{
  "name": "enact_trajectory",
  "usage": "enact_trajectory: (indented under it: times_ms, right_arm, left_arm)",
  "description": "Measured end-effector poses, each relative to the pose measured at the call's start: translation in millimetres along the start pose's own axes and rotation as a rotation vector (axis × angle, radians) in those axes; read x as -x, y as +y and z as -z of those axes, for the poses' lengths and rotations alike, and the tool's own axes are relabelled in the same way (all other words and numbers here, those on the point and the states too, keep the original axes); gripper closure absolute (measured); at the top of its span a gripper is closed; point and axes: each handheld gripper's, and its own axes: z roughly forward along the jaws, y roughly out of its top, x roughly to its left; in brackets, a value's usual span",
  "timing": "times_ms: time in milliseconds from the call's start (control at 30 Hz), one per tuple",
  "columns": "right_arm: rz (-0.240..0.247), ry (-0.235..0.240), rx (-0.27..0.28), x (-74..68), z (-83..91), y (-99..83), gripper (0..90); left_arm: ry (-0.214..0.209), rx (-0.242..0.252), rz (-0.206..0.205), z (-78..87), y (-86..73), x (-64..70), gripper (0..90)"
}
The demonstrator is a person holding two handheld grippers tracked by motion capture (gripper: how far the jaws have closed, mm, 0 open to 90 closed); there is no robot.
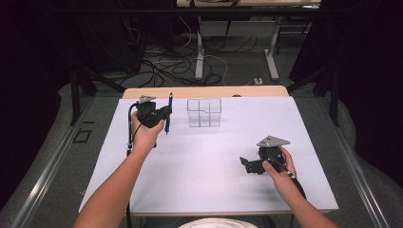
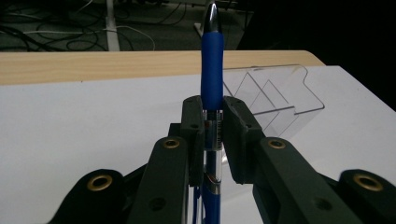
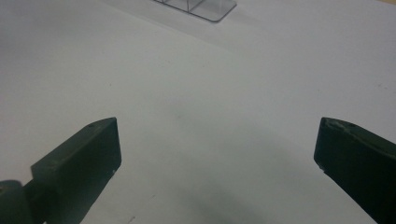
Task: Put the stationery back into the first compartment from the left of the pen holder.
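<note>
One clear organizer (image 1: pixel 204 112) (four compartments), blue pen (image 1: pixel 168 114) outside

left gripper (image 1: pixel 164 113) raised, jaws clamped, right gripper (image 1: pixel 248 165) low, jaws apart

Small print on the pen (image 2: pixel 212 135) barrel — too blurred to read.

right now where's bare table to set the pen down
The white table is bare between the left hand-held gripper and right hand-held gripper, and along the near edge. Crowded only around the clear organizer, beside the pen.
</note>
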Motion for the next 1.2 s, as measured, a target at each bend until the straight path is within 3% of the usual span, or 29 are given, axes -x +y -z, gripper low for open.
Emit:
enact_trajectory:
  times_ms: [500, 1067, 1200]
  right_arm:
    - [-0.021, 0.001, 0.008, 0.3, 3.3, 0.2, 0.2]
    - [-0.025, -0.001, 0.023, 1.2, 7.5, 0.3, 0.2]
    - [-0.032, -0.006, 0.024, 1.7, 8.1, 0.0, 0.2]
  left_arm:
    - [-0.005, 0.096, -0.048, -9.6, 21.9, 18.8, 79.6]
    - [0.005, 0.148, -0.062, -22.4, 47.3, 31.1, 79.6]
    - [-0.004, 0.169, -0.042, -25.5, 53.0, 33.7, 79.6]
